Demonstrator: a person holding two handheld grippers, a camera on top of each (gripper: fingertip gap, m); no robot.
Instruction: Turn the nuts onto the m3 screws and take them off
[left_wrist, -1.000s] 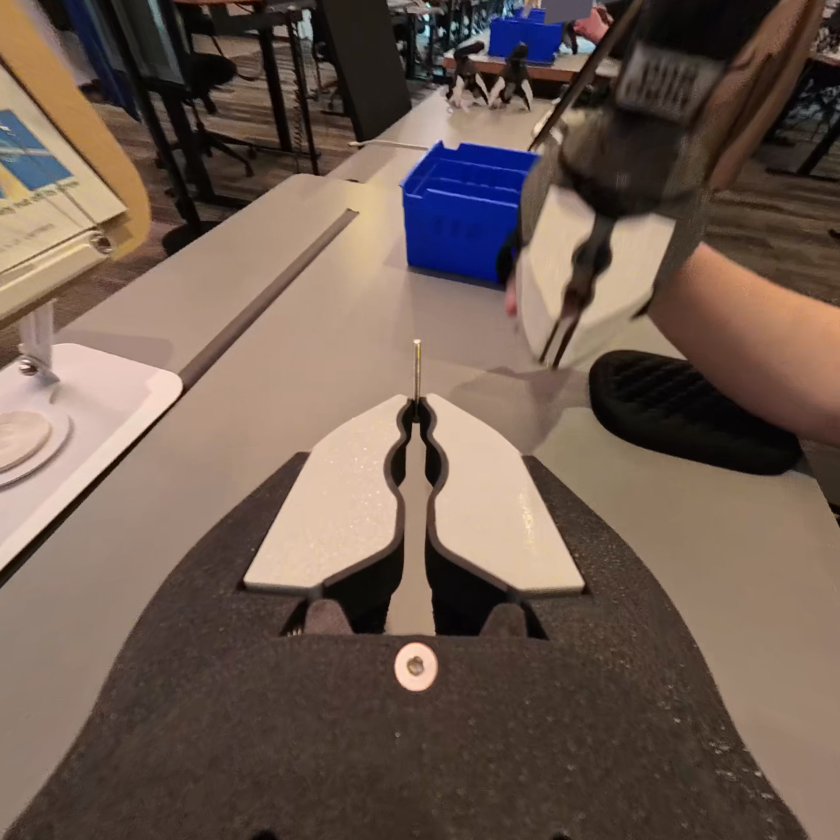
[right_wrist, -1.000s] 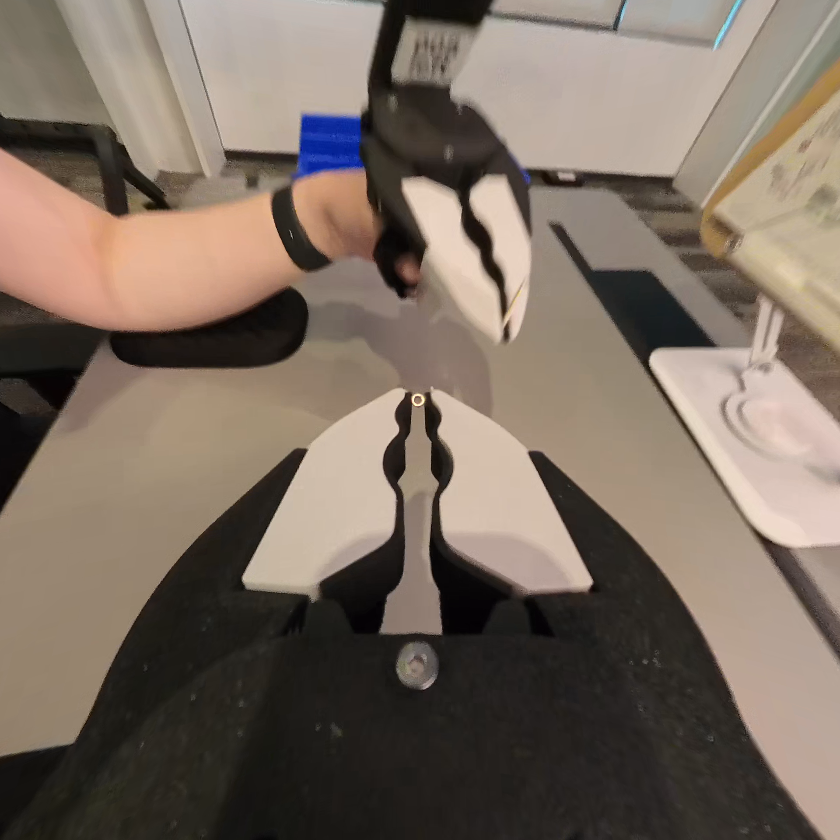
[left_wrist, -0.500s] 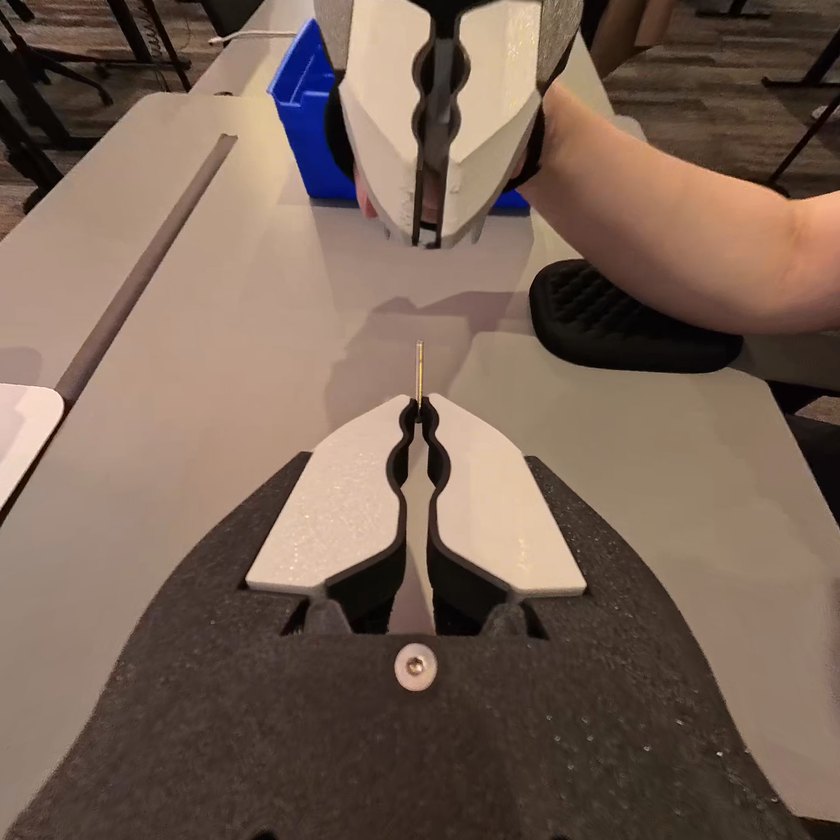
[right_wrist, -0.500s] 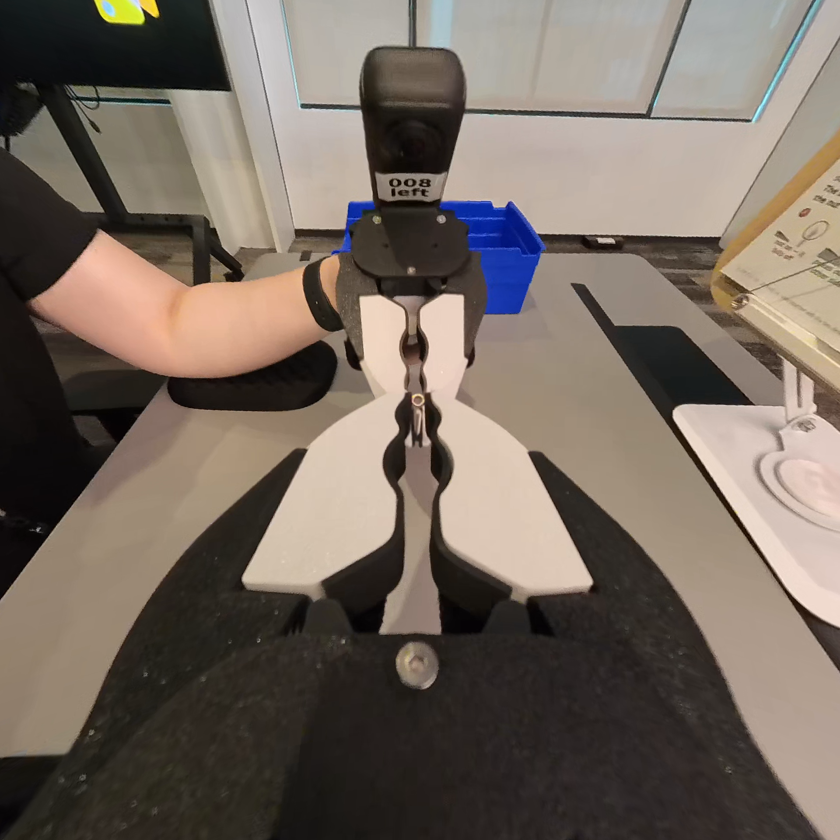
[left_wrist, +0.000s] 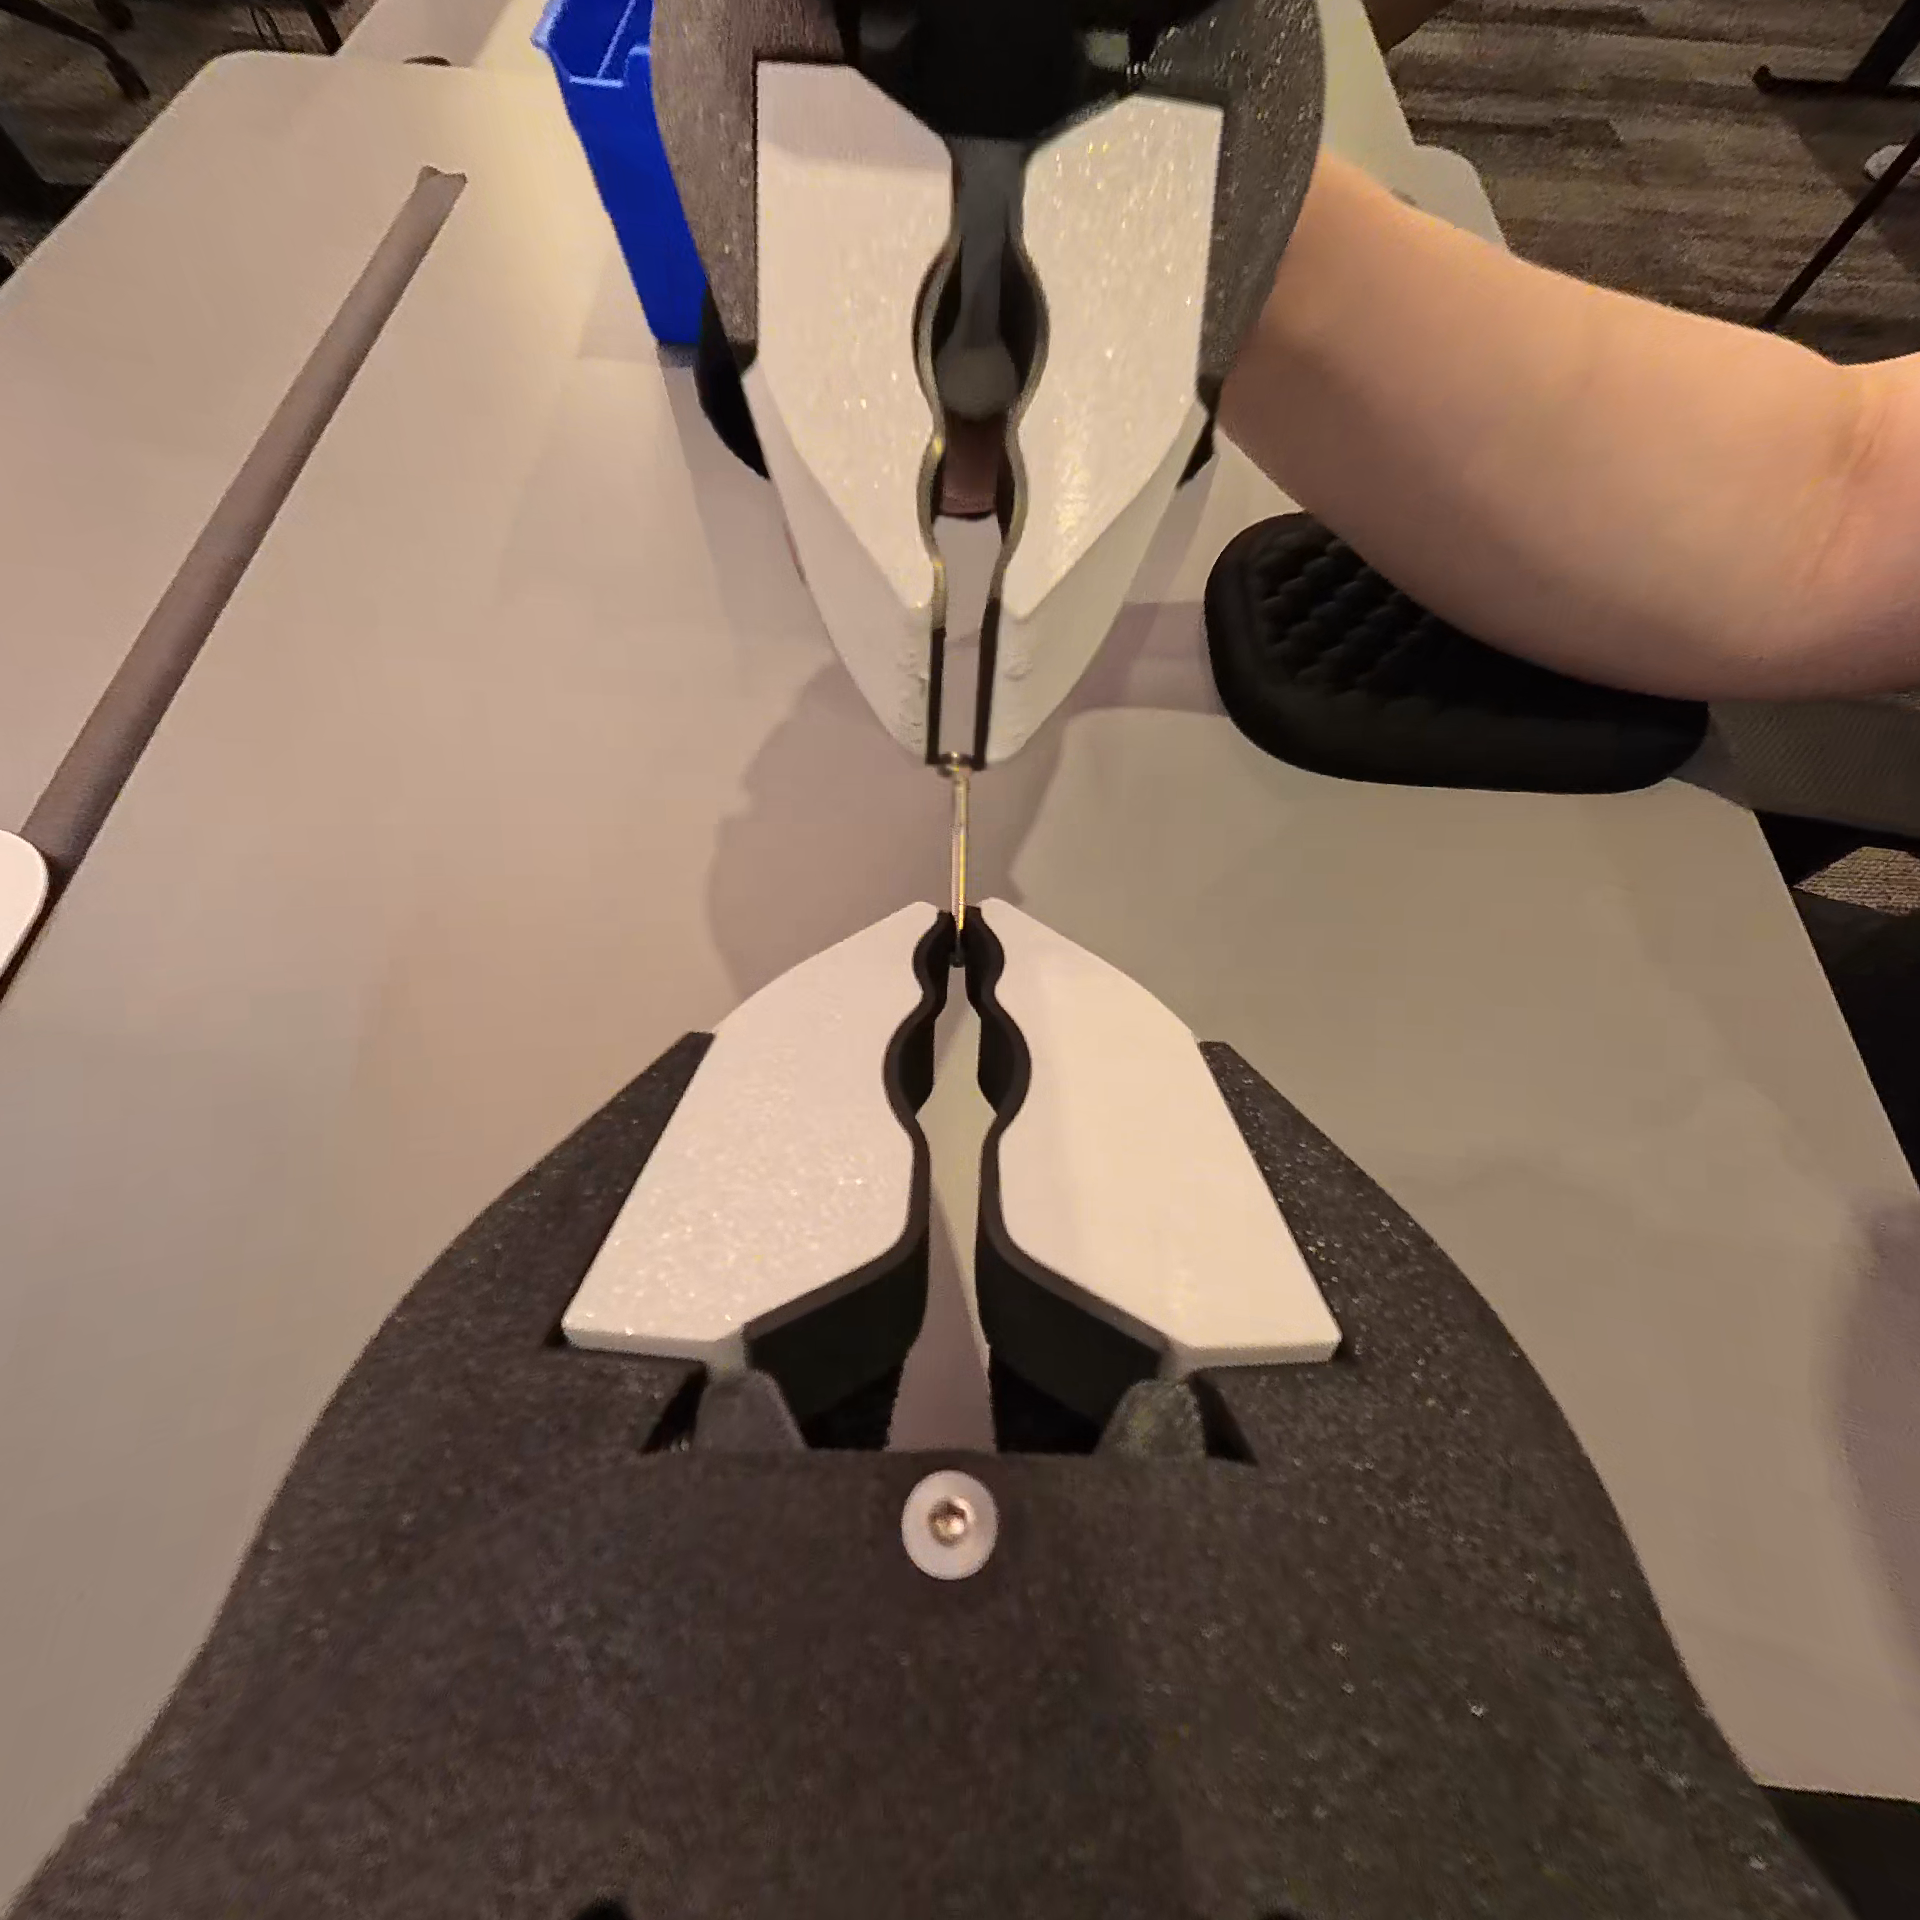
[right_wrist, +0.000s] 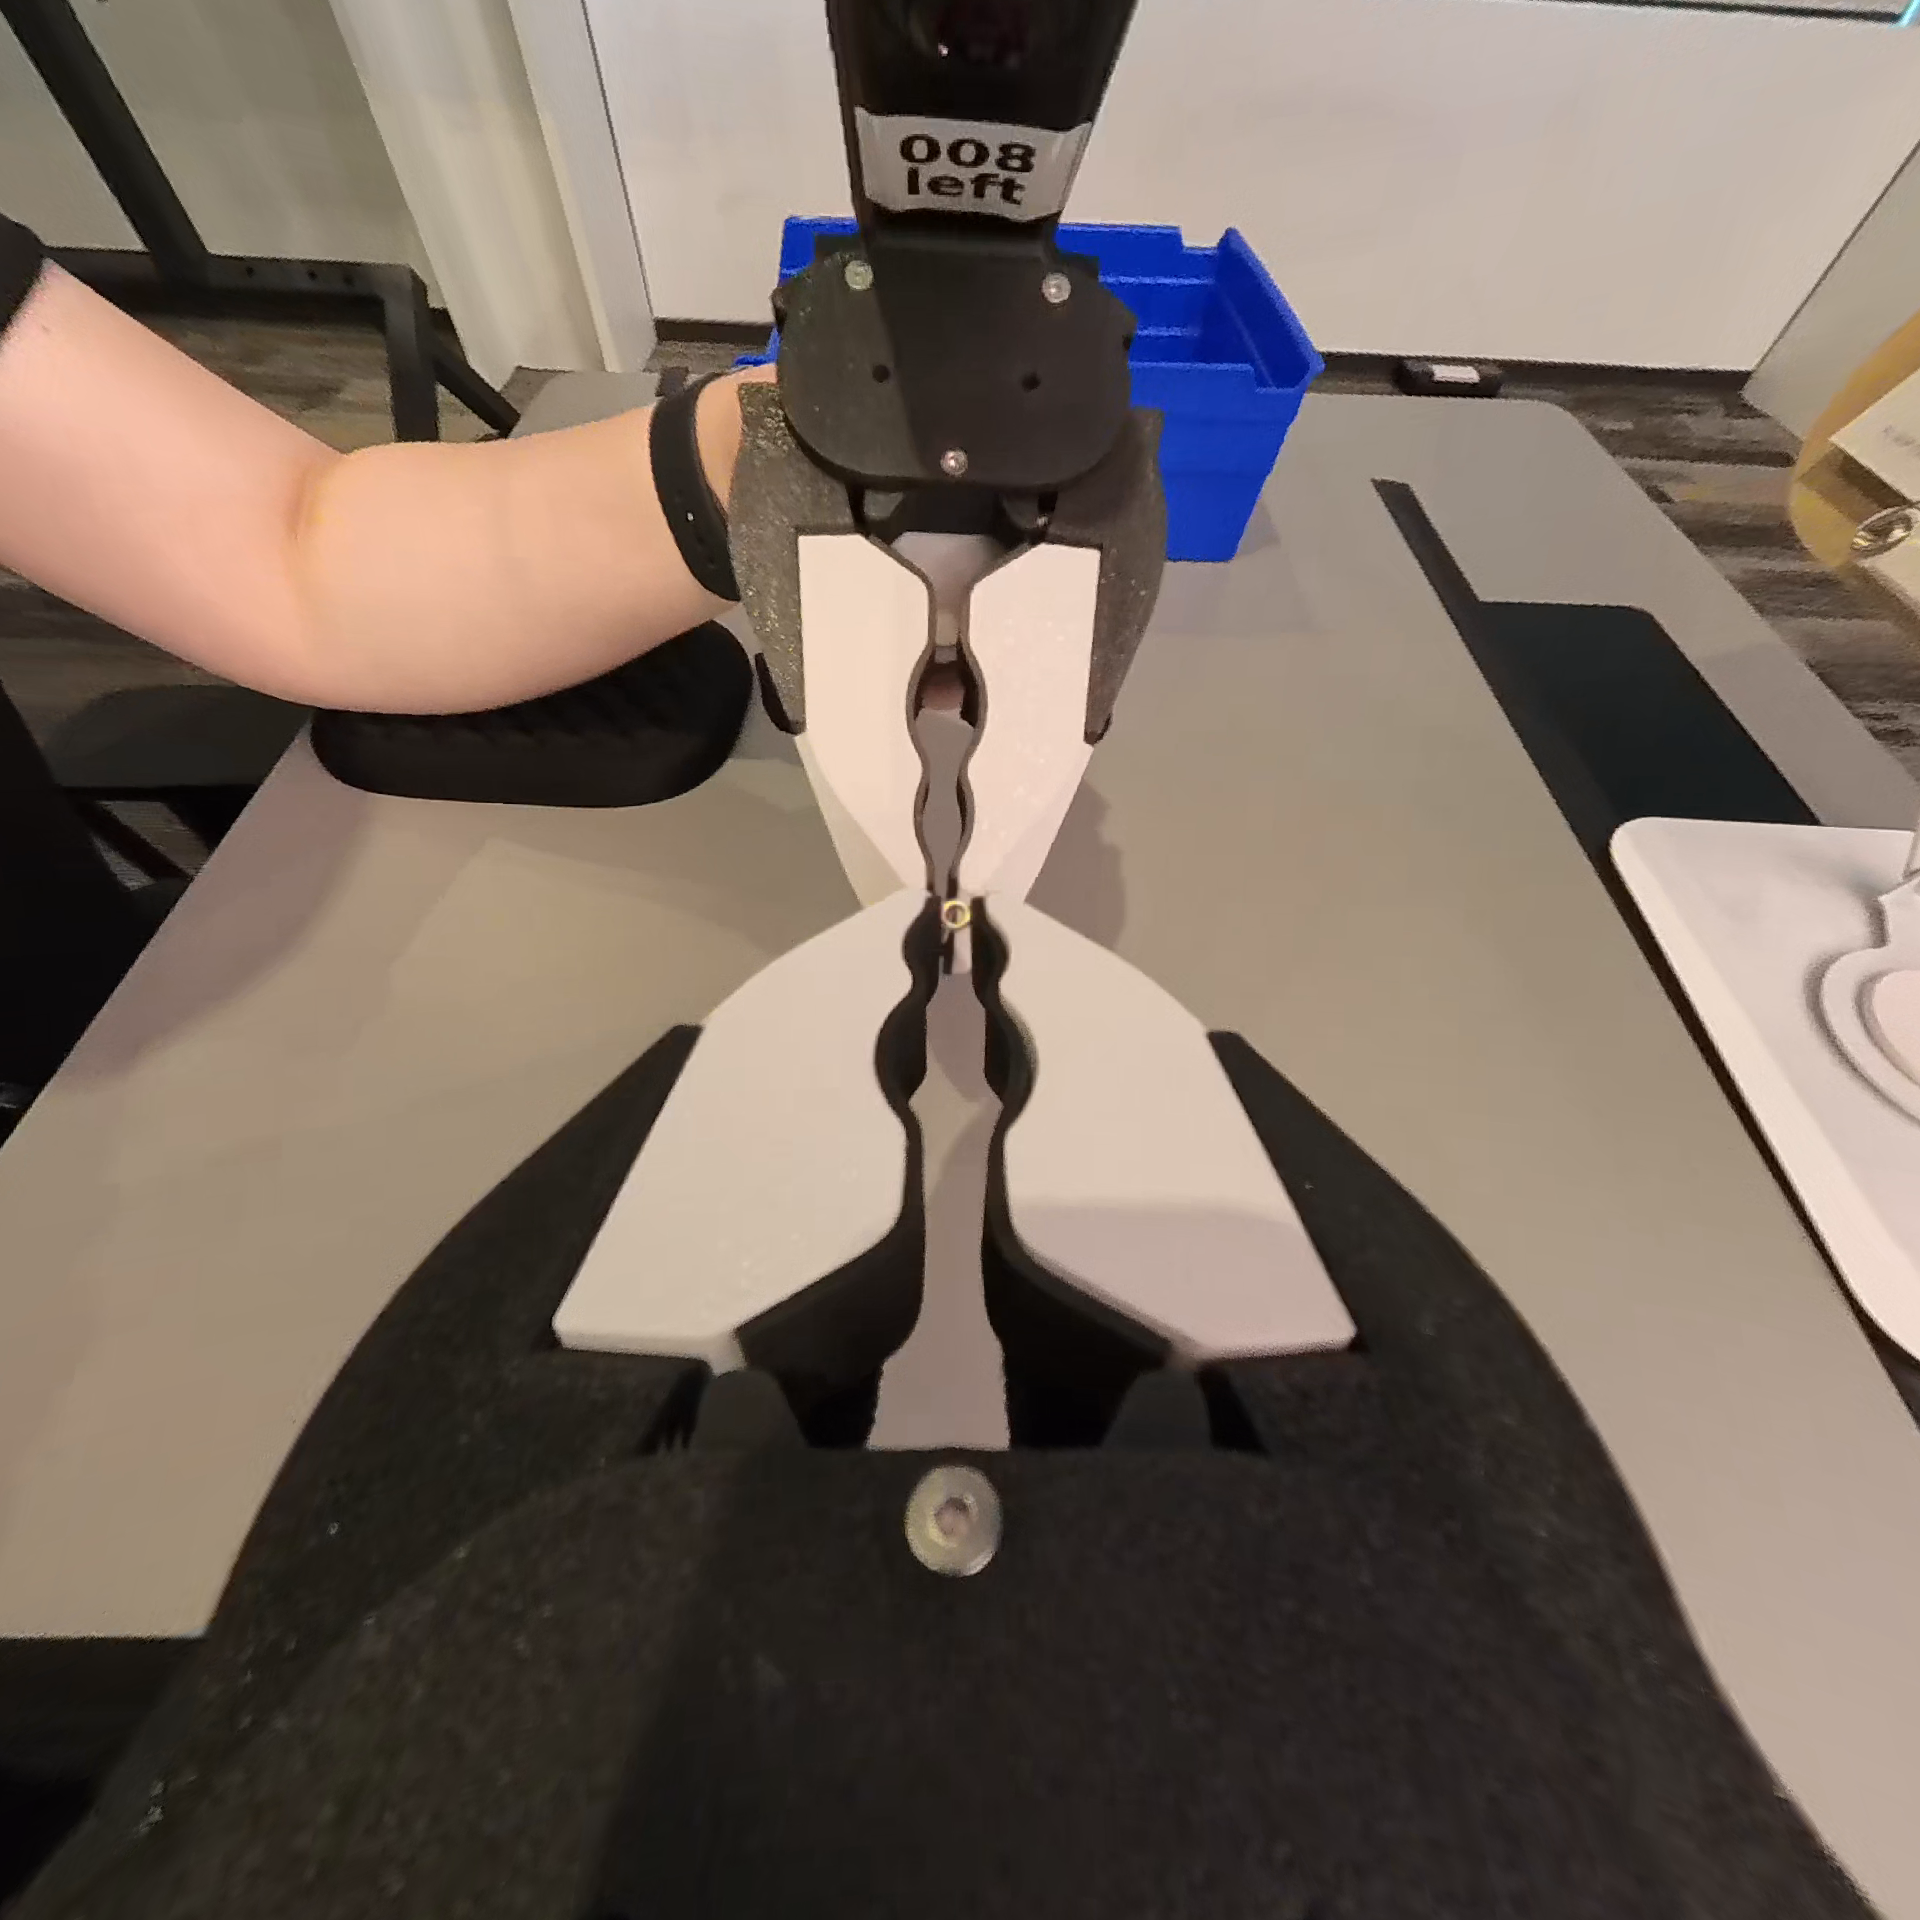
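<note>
While the left gripper (left_wrist: 961, 920) pinches the near end of a thin metal pin (left_wrist: 963, 852), its jaws drawn almost together on the shaft, the right gripper (right_wrist: 955, 920) faces it tip to tip on the near side of the blue bin (right_wrist: 1205, 343). The right one is closed on a tiny brass ring (right_wrist: 955, 913), nipped at the very ends of its fingers with the hole turned towards the pin. The pin points straight away from the left gripper, level with the grey table (left_wrist: 364, 831) and above it, and its far end meets the ring. Whether the point has entered the hole cannot be told. Both pieces hang in the air in front of the bin, near the middle of the table, touching nothing else. Each gripper is held level and in line with the other, fingers forward. The forearm (right_wrist: 468, 561) behind the left gripper, with a black wristband, reaches out over a black pad (right_wrist: 540, 738) left of the bin in the right wrist view. The other forearm (left_wrist: 1558, 499) likewise lies over a black pad. A white stand base (right_wrist: 1745, 987) sits well to the right of the bin.
</note>
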